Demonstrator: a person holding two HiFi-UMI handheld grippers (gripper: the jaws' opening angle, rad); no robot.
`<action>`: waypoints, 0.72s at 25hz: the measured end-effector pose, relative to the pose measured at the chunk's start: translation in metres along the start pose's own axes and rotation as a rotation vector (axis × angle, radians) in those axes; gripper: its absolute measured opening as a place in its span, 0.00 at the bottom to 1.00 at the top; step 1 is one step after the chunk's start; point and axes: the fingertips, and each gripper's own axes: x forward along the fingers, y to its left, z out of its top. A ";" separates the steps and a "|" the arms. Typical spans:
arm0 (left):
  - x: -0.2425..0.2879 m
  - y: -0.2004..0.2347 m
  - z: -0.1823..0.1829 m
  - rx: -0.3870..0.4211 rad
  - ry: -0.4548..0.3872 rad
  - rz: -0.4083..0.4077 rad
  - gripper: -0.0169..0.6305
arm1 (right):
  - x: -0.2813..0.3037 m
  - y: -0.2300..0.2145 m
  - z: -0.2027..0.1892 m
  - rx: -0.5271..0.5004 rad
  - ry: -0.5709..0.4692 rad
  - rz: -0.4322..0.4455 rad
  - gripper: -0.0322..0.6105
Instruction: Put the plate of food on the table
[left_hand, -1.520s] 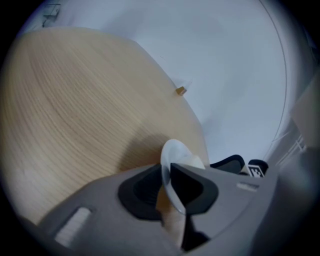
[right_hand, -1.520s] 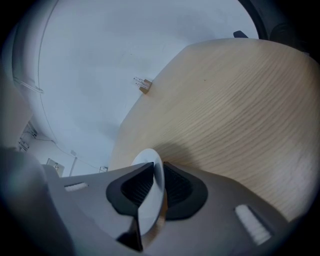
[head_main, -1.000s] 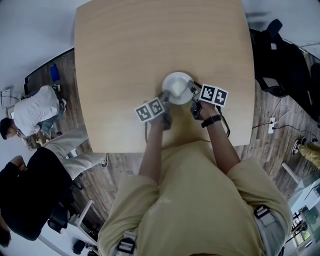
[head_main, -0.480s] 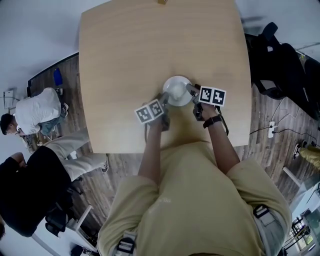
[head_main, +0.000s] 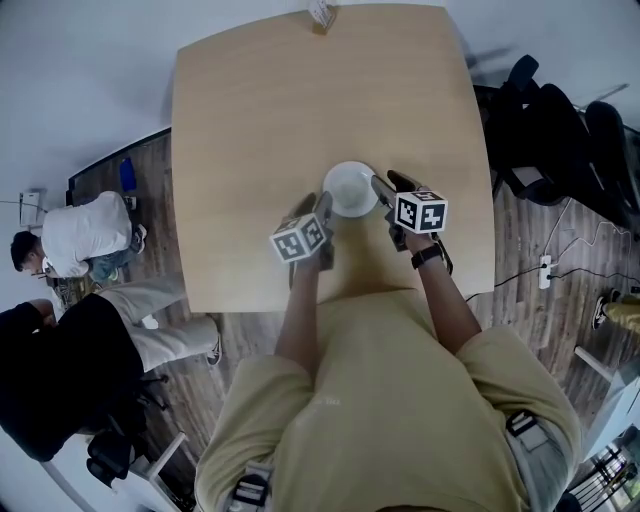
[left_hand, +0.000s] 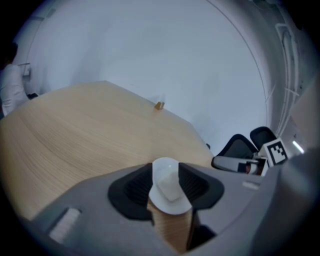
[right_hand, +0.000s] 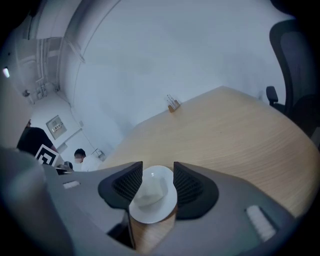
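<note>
**On the counter: plate set down, both tongs released**

Just toward 6 o'clock from the middle of the counter (head_main: 300, 100), the white plate (head_main: 351, 188) sits flat on the wood. A pale block of food (right_hand: 148, 190) lies on it. In the head view the left tongs (head_main: 320, 206) hang at the plate's 8 o'clock and the right tongs (head_main: 381, 186) at its 3 o'clock, both just beside the rim. Each gripper view shows the plate through the gap between spread jaws, and the ribbed pads press on nothing.

A second ago both tongs reached in at the rim from either side. Since then their jaws have just been opening, with the plate in the gap but not held, and the tongs have drawn up and off it. The plate keeps its spot. A small holder (head_main: 322, 12) stands at the counter's 12 o'clock edge.
</note>
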 end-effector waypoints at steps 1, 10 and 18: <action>-0.005 -0.005 0.003 0.032 -0.019 -0.003 0.27 | -0.006 0.004 0.004 -0.036 -0.021 -0.005 0.36; -0.053 -0.054 0.021 0.264 -0.157 0.009 0.23 | -0.069 0.034 0.029 -0.295 -0.186 -0.034 0.28; -0.095 -0.083 0.026 0.354 -0.269 0.028 0.14 | -0.121 0.061 0.030 -0.400 -0.308 -0.060 0.14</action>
